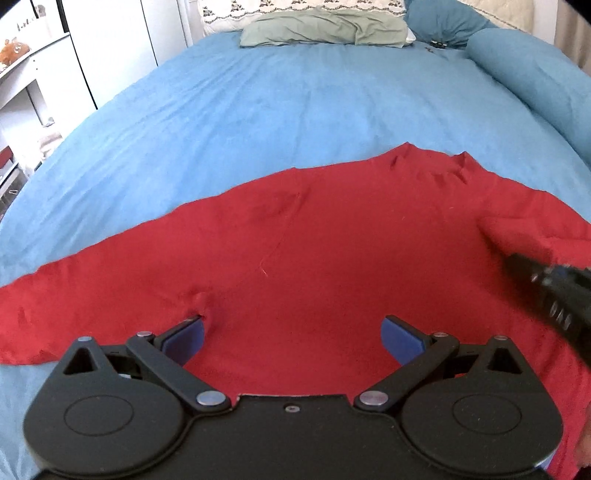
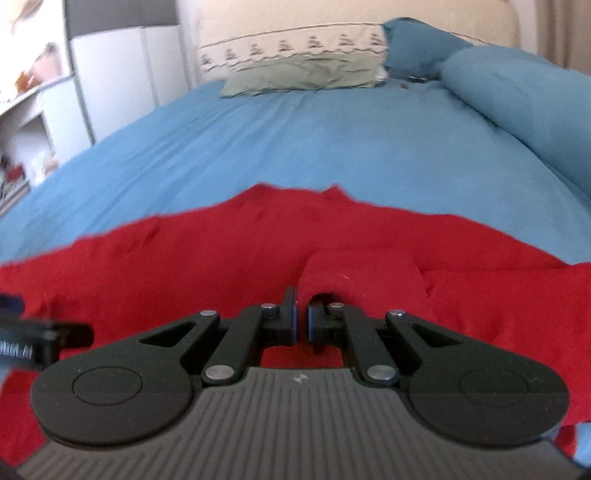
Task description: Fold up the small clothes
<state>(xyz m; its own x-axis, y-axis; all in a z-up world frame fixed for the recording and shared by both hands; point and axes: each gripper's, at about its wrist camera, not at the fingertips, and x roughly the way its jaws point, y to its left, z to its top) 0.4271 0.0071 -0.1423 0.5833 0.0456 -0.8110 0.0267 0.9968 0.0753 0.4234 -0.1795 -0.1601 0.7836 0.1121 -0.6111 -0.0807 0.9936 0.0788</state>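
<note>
A red long-sleeved top (image 1: pixel 332 243) lies spread flat on the blue bedsheet (image 1: pixel 295 110), neck away from me, one sleeve stretched to the left. My left gripper (image 1: pixel 291 332) is open over the top's lower middle, jaws wide apart, its left fingertip touching a small pucker of cloth. My right gripper (image 2: pixel 301 314) is shut on a fold of the red top (image 2: pixel 362 273), the right sleeve lifted and laid over the body. The right gripper also shows blurred at the right edge of the left wrist view (image 1: pixel 550 291).
A green-grey pillow (image 1: pixel 325 31) and a patterned white pillow (image 1: pixel 295 7) lie at the head of the bed. A rolled blue duvet (image 1: pixel 532 74) runs along the right side. White cupboards and shelves (image 1: pixel 48 74) stand left of the bed.
</note>
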